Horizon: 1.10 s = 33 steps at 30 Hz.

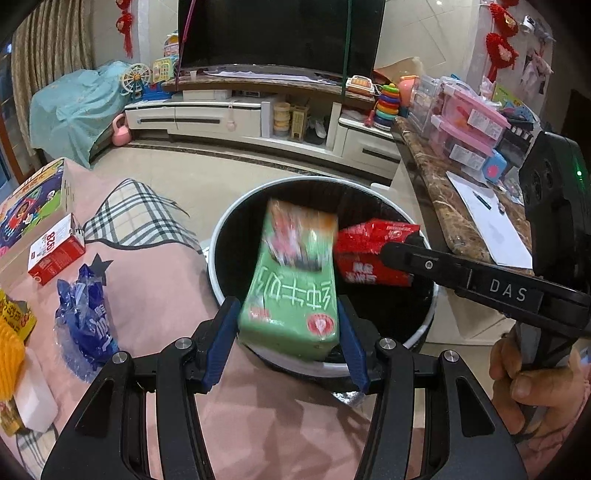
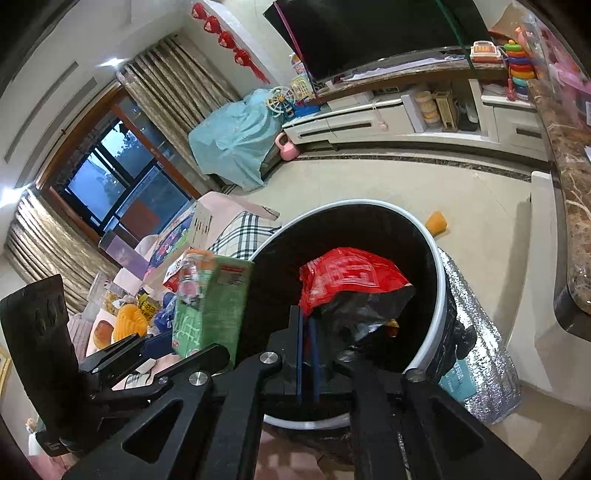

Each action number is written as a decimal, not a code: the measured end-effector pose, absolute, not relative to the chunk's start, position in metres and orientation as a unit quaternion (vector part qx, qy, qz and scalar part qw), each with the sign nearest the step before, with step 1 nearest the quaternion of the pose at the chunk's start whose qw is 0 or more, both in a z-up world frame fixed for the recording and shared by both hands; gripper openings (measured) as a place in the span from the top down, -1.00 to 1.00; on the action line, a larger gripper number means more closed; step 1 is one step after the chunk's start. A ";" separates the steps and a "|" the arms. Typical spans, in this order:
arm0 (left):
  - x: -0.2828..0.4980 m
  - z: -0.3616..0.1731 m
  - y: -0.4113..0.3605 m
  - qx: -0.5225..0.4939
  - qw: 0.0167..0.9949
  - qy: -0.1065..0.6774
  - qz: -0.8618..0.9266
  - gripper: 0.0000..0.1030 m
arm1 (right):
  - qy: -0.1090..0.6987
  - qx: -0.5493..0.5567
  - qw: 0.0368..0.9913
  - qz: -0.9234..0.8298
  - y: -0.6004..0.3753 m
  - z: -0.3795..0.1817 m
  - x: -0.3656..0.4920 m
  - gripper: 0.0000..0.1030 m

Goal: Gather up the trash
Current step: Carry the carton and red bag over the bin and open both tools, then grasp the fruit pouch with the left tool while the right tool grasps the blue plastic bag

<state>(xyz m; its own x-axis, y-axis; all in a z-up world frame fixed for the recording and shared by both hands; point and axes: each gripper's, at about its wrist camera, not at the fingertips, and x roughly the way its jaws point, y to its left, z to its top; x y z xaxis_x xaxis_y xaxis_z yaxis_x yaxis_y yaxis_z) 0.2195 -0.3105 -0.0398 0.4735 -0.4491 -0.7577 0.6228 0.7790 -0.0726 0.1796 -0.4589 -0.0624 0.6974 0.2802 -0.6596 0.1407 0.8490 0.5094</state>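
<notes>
Left wrist: green carton (image 1: 291, 295) between left gripper (image 1: 288, 332) pads.

A home living room, big black flat TV (image 1: 280, 33) on a long white TV cabinet (image 1: 207, 118), colourful plastic ring-stack toy (image 1: 388, 105), gold curtains (image 2: 177, 92), red hanging decorations (image 2: 225, 40), shiny cream tile floor (image 2: 388, 184)

You see one bin (image 1: 218, 258), one green carton (image 1: 291, 295), one red wrapper (image 1: 369, 251), one blue wrapper (image 1: 86, 317), one red-and-white box (image 1: 55, 254), and two grippers: left (image 1: 288, 328), right (image 2: 307, 325).
</notes>
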 end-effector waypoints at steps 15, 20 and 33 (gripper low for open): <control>0.204 -0.047 -0.256 0.063 0.872 0.403 -0.271 -0.36 | 0.373 0.266 0.889 0.027 -0.448 -0.056 0.171 -0.14; 0.194 -0.051 -0.224 0.043 0.881 0.403 -0.245 -0.38 | 0.356 0.246 0.901 0.027 -0.426 -0.047 0.162 -0.50; 0.173 -0.063 -0.138 -0.011 0.899 0.402 -0.174 -0.45 | 0.336 0.199 0.920 0.048 -0.355 -0.035 0.148 -0.76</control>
